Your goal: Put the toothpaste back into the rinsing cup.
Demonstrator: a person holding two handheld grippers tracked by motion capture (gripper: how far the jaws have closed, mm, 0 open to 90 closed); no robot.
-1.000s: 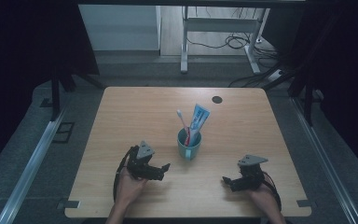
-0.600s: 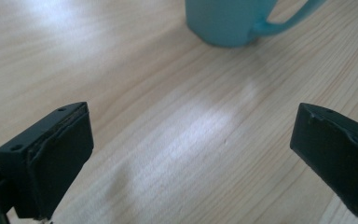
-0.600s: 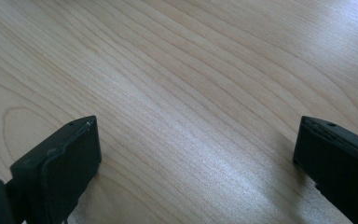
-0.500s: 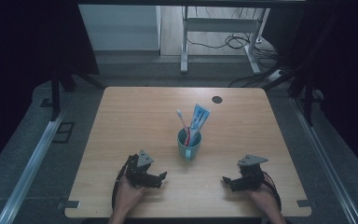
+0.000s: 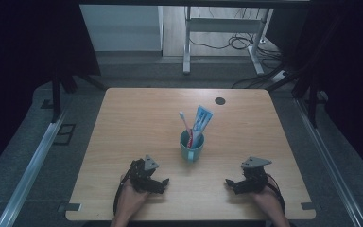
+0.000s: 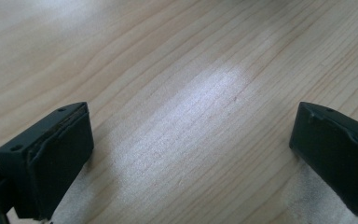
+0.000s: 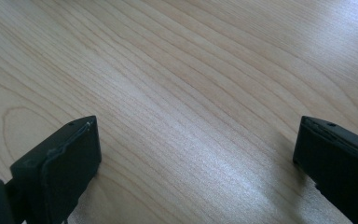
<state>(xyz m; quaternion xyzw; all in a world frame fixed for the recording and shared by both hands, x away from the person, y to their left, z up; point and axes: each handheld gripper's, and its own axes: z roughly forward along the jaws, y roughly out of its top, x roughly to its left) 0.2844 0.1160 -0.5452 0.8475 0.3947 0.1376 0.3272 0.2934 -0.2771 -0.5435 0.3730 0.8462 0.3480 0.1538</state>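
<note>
A teal cup [image 5: 191, 147] stands near the middle of the wooden table [image 5: 142, 118]. In it lean a toothbrush [image 5: 185, 122] with a red handle and a blue and white toothpaste tube [image 5: 201, 121]. My left gripper [image 5: 162, 183] rests near the front edge, left of the cup, jaws wide open. My right gripper [image 5: 230, 183] rests near the front edge, right of the cup, also open. In the left gripper view my left gripper [image 6: 191, 158] has only bare wood between its jaws. The right gripper view shows the right gripper [image 7: 196, 168] over bare wood as well.
A small dark round disc [image 5: 220, 100] sits in the table top at the back right. Beyond the table stand a white metal frame [image 5: 217, 23] and cables on the floor. A metal rail [image 5: 33, 161] runs along the floor at the left.
My left gripper has drawn back toward the front edge of the table. The right gripper has stayed where it was.
</note>
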